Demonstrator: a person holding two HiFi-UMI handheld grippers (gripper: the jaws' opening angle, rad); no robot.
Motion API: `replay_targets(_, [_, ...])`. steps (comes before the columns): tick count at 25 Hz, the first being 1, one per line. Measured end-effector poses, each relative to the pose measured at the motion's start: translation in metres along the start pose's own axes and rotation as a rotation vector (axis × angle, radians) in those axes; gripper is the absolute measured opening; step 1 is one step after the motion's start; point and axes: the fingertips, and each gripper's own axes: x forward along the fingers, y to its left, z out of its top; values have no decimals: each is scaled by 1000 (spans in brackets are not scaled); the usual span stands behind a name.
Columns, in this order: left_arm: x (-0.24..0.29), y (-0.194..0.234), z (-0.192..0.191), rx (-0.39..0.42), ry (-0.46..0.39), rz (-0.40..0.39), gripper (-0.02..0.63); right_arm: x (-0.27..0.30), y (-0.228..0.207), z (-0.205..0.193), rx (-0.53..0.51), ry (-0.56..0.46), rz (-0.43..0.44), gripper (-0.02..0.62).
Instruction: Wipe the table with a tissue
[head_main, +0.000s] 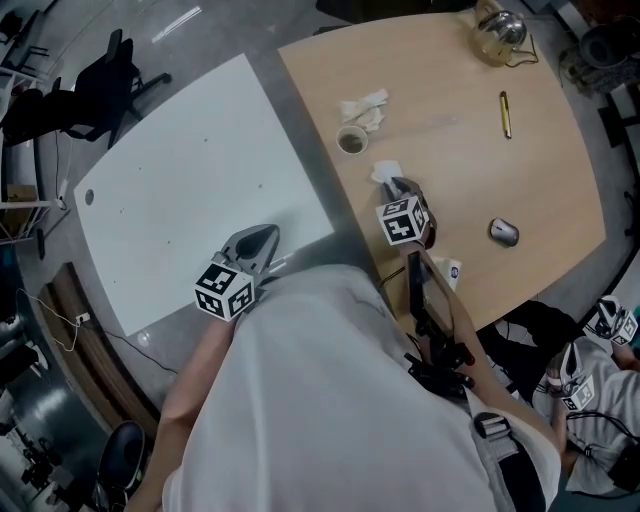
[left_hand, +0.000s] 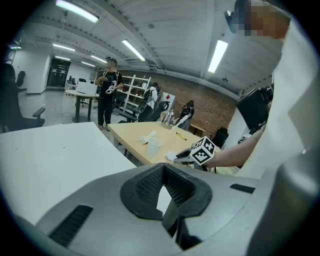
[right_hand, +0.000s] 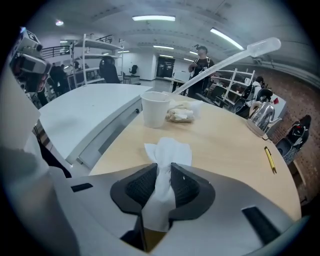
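The right gripper (right_hand: 161, 172) pinches a white tissue (right_hand: 167, 152) between its fingers over the wooden table (right_hand: 225, 145), near a paper cup (right_hand: 155, 109). The left gripper (left_hand: 164, 182) hangs over the white table (left_hand: 60, 155), its fingers slightly apart and empty.

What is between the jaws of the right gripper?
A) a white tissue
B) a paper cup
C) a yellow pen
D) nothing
A: in the right gripper view, the right gripper has its jaws closed on a white tissue over the wooden table.

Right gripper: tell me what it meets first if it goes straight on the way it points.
Probably the bare wooden table just ahead: the right gripper, shut on the tissue, points downward, and the paper cup stands farther off.
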Motion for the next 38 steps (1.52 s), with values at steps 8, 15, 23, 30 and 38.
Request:
replay_targets(8, [-4, 5, -3, -3, -14, 3, 6, -8, -6, 0, 296, -60, 112, 75])
replay_targets(15, [-24, 14, -14, -45, -49, 51, 5, -36, 32, 28, 484, -193, 298, 75])
replay_targets(23, [-47, 24, -27, -107, -110, 145, 5, -41, 89, 71, 540, -234, 541, 74])
replay_targets(30, [-89, 37, -47, -158, -150, 196, 5, -51, 154, 104, 629, -239, 754, 75])
replay_targets(38, [-135, 72, -61, -190, -186, 240, 5, -32, 219, 138, 342, -200, 739, 75])
